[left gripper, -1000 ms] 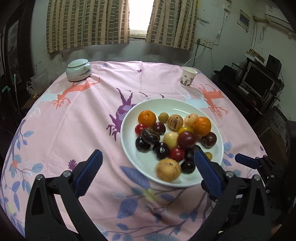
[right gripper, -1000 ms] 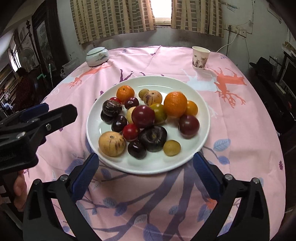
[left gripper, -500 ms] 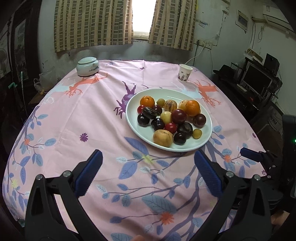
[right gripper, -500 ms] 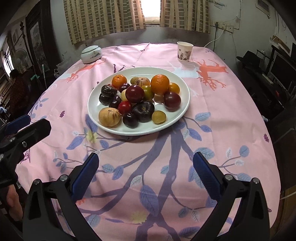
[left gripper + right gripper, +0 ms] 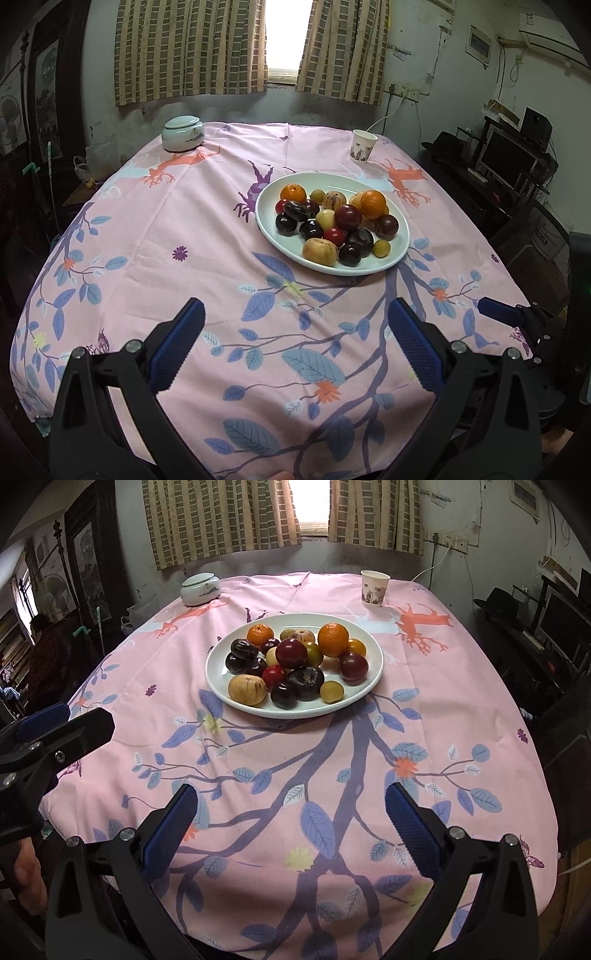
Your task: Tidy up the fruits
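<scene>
A white plate (image 5: 395,258) (image 5: 221,686) in the middle of the pink tablecloth holds several fruits: two oranges (image 5: 373,203) (image 5: 333,639), dark plums (image 5: 306,677), a red fruit (image 5: 274,674) and a tan one (image 5: 320,252) (image 5: 246,689). My left gripper (image 5: 295,343) hangs open over the near edge of the table, well short of the plate, with nothing between its fingers. My right gripper (image 5: 290,819) is open too and equally far back. The left gripper's arm shows at the left edge of the right wrist view.
A lidded ceramic jar (image 5: 183,133) (image 5: 200,589) stands at the far left of the table, a paper cup (image 5: 364,146) (image 5: 374,589) at the far right. A monitor and shelves (image 5: 509,158) fill the right side of the room. Curtains and a window lie behind.
Both grippers have pulled back from the plate towards the near table edge; the plate looks smaller and farther. Both stay open. The fruits have not moved.
</scene>
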`<state>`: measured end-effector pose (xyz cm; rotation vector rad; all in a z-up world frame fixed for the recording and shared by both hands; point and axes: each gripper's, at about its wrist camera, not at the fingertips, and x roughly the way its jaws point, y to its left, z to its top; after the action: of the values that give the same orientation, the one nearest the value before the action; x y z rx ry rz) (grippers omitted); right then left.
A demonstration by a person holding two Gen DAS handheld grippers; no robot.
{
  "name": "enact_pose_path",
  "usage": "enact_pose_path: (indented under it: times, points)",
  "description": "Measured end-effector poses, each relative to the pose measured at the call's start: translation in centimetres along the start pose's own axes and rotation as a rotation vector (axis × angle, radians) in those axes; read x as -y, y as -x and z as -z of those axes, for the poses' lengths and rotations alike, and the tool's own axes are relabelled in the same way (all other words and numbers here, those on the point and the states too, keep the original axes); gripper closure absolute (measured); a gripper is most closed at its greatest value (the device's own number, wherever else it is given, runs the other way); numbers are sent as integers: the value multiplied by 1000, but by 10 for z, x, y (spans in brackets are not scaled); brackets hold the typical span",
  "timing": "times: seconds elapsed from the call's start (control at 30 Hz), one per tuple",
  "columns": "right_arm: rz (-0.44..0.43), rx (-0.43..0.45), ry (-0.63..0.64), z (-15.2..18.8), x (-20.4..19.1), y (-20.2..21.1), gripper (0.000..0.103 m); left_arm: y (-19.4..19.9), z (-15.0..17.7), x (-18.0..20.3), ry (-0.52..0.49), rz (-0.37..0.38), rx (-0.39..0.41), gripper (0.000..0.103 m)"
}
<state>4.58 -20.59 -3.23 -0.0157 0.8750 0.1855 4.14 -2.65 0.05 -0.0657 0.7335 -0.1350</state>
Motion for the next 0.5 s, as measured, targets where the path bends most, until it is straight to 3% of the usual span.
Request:
enact_pose_path:
  times: [0.4, 0.5]
  points:
    - [6, 9, -12, -1, 6, 5, 1, -2, 0, 10, -52, -23, 4, 2]
    - [5, 8, -15, -1, 6, 4, 1, -6, 0, 8, -35, 0, -20, 2]
